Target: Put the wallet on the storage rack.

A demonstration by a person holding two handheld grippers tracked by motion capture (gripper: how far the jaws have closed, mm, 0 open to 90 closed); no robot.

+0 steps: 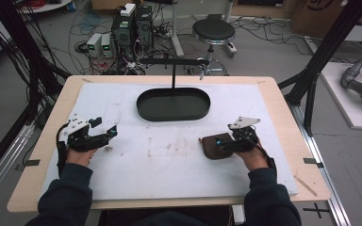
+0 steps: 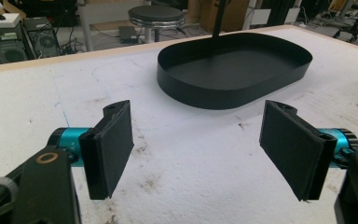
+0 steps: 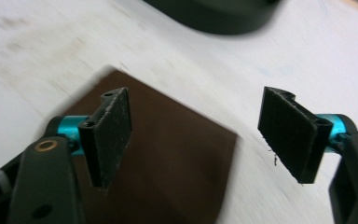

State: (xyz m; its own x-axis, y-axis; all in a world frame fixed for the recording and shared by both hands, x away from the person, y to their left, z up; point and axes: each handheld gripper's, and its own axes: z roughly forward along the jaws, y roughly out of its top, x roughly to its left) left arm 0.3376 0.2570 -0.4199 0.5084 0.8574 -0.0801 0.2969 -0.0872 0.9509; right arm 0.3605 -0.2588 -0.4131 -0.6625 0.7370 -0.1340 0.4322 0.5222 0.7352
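A: Brown pad, one item, flat and thin, lying on the white sheet toward the table's right edge, well short of the black tray at the far-middle. Right gripper is hovering at its right side.

B: Tool state, right?

A: Jaws are standing wide in the right gripper view, right gripper gripping nothing. The pad is lying under and behind the left jaw; the other jaw is hanging over bare sheet. That view is blurring, so the hand is likely travelling.

B: Left gripper?

A: Also spread wide and empty, left gripper resting near the table's left edge, pointing at the tray.

B: Risks, itemised?

A: One: the pad is lying flat, so closing jaws may be scraping over its top rather than catching an edge. Two: with one jaw off the pad, a squeeze could be pushing it sideways across the sheet or folding a corner. Three: pressing down hard for purchase may be digging into the soft-looking sheet. Four: a limp pad, pinched at one corner, could be drooping and slipping out.
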